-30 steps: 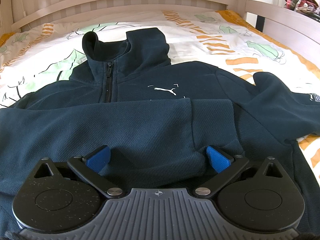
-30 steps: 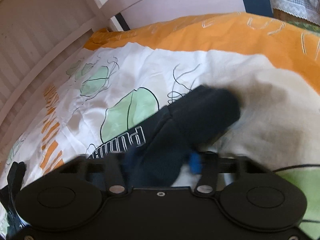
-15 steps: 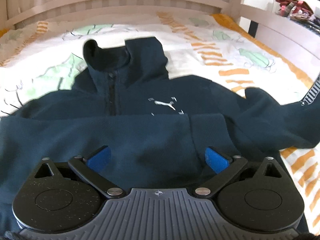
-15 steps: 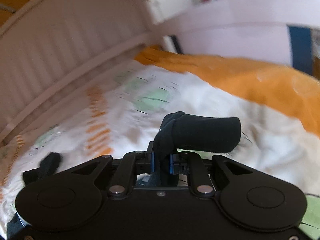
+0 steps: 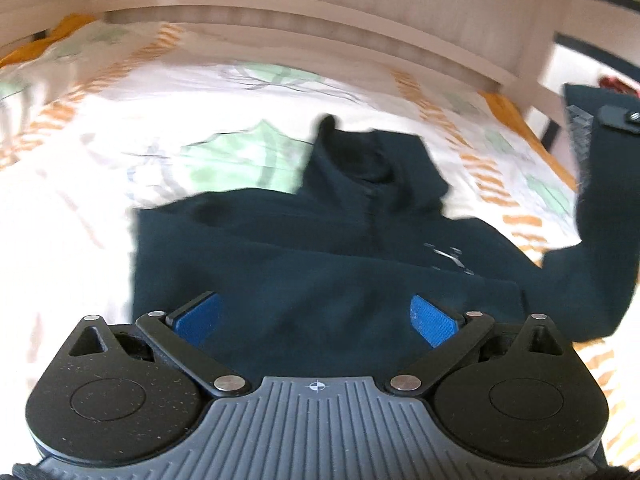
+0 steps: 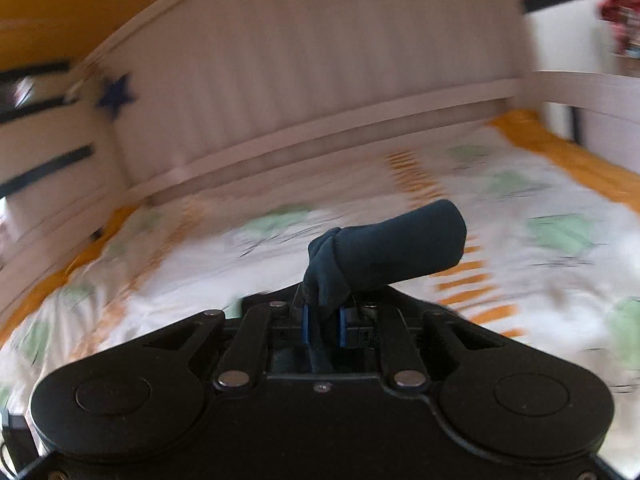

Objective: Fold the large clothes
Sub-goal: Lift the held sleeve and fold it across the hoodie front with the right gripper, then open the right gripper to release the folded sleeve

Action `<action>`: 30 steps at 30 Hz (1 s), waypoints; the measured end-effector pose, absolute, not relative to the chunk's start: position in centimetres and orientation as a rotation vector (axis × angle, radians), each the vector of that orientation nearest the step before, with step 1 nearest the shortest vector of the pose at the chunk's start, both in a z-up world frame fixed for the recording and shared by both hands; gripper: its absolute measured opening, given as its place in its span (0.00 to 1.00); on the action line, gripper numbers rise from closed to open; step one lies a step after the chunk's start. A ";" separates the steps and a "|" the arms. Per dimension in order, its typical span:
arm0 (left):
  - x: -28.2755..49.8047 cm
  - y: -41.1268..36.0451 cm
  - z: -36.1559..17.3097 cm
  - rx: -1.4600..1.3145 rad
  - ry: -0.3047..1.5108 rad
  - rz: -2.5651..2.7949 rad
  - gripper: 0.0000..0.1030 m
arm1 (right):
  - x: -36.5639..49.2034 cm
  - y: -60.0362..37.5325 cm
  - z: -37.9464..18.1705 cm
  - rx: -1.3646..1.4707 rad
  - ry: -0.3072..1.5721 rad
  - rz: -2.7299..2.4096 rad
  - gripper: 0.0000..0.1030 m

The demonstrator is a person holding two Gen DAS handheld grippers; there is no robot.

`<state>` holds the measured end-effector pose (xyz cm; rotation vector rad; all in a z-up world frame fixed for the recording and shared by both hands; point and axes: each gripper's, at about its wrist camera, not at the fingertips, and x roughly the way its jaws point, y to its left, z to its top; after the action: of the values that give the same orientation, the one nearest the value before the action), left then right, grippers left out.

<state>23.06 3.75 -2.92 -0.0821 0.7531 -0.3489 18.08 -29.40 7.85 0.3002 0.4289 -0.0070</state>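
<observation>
A dark navy zip sweatshirt (image 5: 320, 272) lies front up on the patterned bedsheet (image 5: 80, 200), collar (image 5: 368, 160) toward the headboard, one sleeve folded across its chest. My left gripper (image 5: 316, 316) hovers over the lower body with its blue pads (image 5: 198, 318) wide apart, open and holding nothing. The other sleeve (image 5: 592, 240) rises off the bed at the right, up to my right gripper (image 5: 616, 118). In the right wrist view my right gripper (image 6: 323, 322) is shut on the sleeve cuff (image 6: 400, 244), which sticks out rolled past the fingers, above the sheet (image 6: 520, 240).
A white slatted headboard (image 5: 280, 12) closes the far end of the bed. White side rails (image 6: 580, 80) run along the right. A blue star (image 6: 116, 94) marks the left wall. The sheet has an orange border (image 6: 580, 164).
The right gripper closed on the sleeve cuff and lifted it off the bed, swinging toward the headboard. The left gripper stayed open and rose, so the sweatshirt now sits further right in its view.
</observation>
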 end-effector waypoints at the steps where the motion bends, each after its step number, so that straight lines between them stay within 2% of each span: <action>1: 23.0 4.8 -2.9 -0.092 0.752 -0.333 0.99 | 19.0 -27.5 7.4 0.289 0.443 0.025 0.21; 12: 22.8 13.6 -4.7 -0.179 0.779 -0.201 0.99 | 24.8 -11.1 -1.4 0.085 0.626 0.235 0.21; 15: 22.9 14.9 -5.1 -0.208 0.789 -0.193 0.99 | 24.5 -8.7 -3.8 0.036 0.672 0.236 0.29; 16: 23.0 15.3 -5.3 -0.217 0.790 -0.191 0.99 | 24.5 -8.5 -4.7 0.029 0.693 0.238 0.35; 17: 23.2 15.4 -5.3 -0.223 0.791 -0.192 0.99 | 24.5 -8.2 -5.4 0.027 0.713 0.246 0.43; 18: 23.2 15.5 -5.3 -0.227 0.790 -0.193 0.99 | 24.4 -8.1 -6.0 0.028 0.732 0.260 0.60; 19: 23.3 15.5 -5.3 -0.229 0.788 -0.194 0.99 | 24.1 -8.3 -6.5 0.034 0.748 0.282 0.71; 30: 23.6 12.3 -4.0 -0.194 0.754 -0.262 0.99 | 18.2 -16.6 -4.8 0.049 0.656 0.280 0.77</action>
<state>23.58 12.26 -4.01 -0.1942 0.7540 -0.2623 18.16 -16.58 -4.83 0.0494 0.6561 0.2800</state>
